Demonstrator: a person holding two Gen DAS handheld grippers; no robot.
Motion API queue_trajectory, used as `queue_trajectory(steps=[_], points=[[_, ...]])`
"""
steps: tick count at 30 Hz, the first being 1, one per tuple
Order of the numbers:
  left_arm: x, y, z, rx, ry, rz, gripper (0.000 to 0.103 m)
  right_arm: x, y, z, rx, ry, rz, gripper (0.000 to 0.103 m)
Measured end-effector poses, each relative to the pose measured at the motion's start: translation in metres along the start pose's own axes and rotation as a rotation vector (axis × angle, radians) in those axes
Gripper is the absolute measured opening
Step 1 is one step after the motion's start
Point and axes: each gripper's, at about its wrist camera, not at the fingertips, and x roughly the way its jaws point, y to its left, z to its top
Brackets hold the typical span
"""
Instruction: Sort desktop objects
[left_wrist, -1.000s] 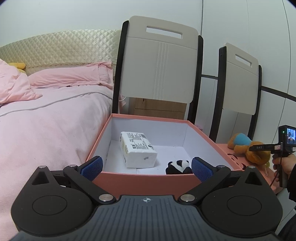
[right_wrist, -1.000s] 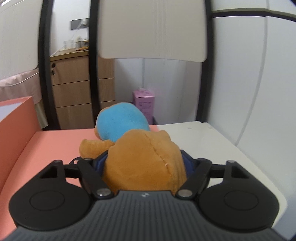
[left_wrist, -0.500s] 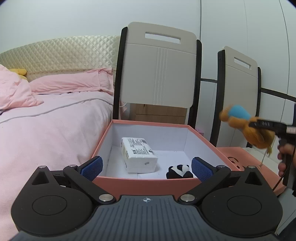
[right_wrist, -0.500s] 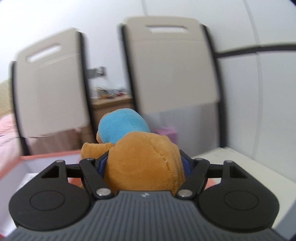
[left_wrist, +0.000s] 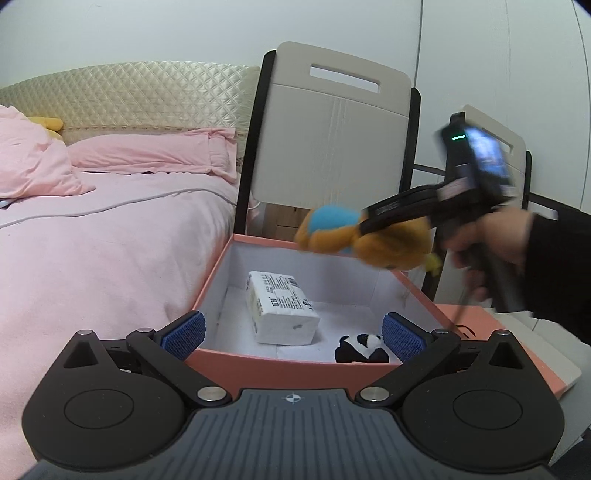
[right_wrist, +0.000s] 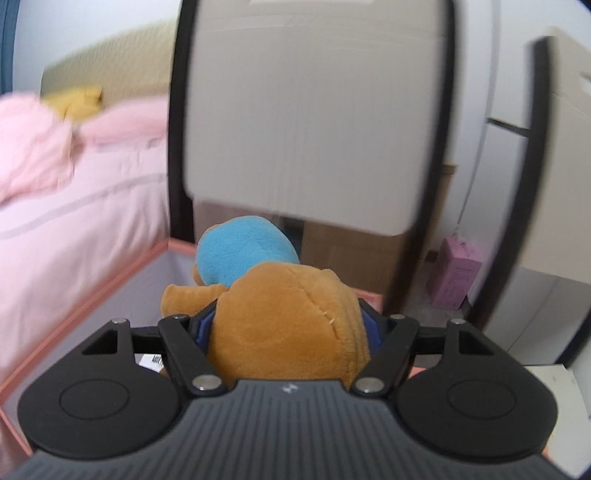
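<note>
Left wrist view takes in a pink bed (left_wrist: 92, 236) along the left, two chair backs (left_wrist: 332, 147) behind, and in the middle an open salmon-pink box (left_wrist: 288, 363) with white inner walls. Its lid (left_wrist: 517, 343) seems to lie just beside it on the right. Above the box's far right corner hangs the stuffed toy (left_wrist: 369, 236), orange-brown with a blue cap, pinched in the right gripper (left_wrist: 373, 227), which a hand (left_wrist: 491, 240) holds by its handle. In the right wrist view the same toy (right_wrist: 280, 325) bulges between the two arms, so that gripper (right_wrist: 291, 328) is clamped on its body, with the box interior below and ahead. By the look of it the toy is light and soft, gives under the pads without harm, and is unlikely to slip; the plump middle of the body is the sensible hold, as the limbs would flop. The left gripper (left_wrist: 293, 334) hovers at the near wall of the box with its blue pads (left_wrist: 184, 332) spread wide and nothing between them. Inside lie a white tissue pack (left_wrist: 280, 306) and, smaller, a black-and-white panda toy (left_wrist: 364, 347) in the near right corner. The pack carries printed text and a barcode, too small to read. No brand is legible anywhere.
</note>
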Motion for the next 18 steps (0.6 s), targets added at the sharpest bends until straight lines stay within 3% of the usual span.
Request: queue_trajectory(steps=[8, 16, 18], points=[[0.002, 0.002, 0.001, -0.011, 0.002, 0.009, 0.103, 0.082, 0.024, -0.004, -0.068, 0.143, -0.034, 0.075], [0.006, 0.001, -0.003, 0.005, 0.014, 0.02, 0.103, 0.11, 0.009, -0.019, -0.003, 0.296, 0.014, 0.079], [0.007, 0.0, -0.004, 0.011, 0.018, 0.019, 0.103, 0.105, 0.006, -0.018, -0.004, 0.281, 0.026, 0.088]])
